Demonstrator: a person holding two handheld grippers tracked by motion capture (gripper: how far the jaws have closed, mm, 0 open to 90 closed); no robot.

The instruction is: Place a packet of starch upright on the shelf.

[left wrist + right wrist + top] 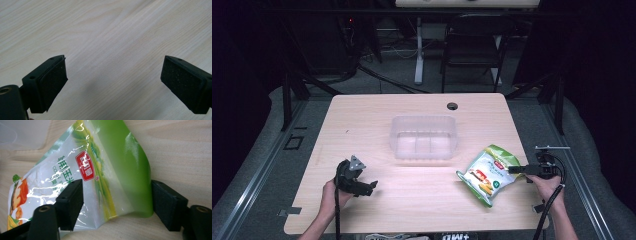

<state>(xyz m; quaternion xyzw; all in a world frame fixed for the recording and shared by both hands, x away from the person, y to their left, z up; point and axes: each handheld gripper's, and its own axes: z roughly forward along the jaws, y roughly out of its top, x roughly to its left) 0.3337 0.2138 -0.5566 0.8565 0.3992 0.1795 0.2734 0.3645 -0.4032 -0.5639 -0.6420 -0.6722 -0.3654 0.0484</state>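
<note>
A green and white snack bag [486, 174] printed with corn lies on the wooden table [412, 200] at the right. My right gripper [513, 169] is at the bag's right end. In the right gripper view the bag [105, 170] has its end between the two black jaws of my right gripper [116, 200], which stand wide apart on either side of it, open. My left gripper [371, 186] rests low over the table at the front left. Its pads [53, 82] are far apart over bare wood, so my left gripper [113, 80] is open and empty.
A clear plastic container [423, 120] with inner dividers stands at the table's middle, just left of and behind the bag; its corner [22, 135] shows in the right gripper view. A cable hole [452, 106] lies behind it. A dark chair [472, 40] stands beyond the table.
</note>
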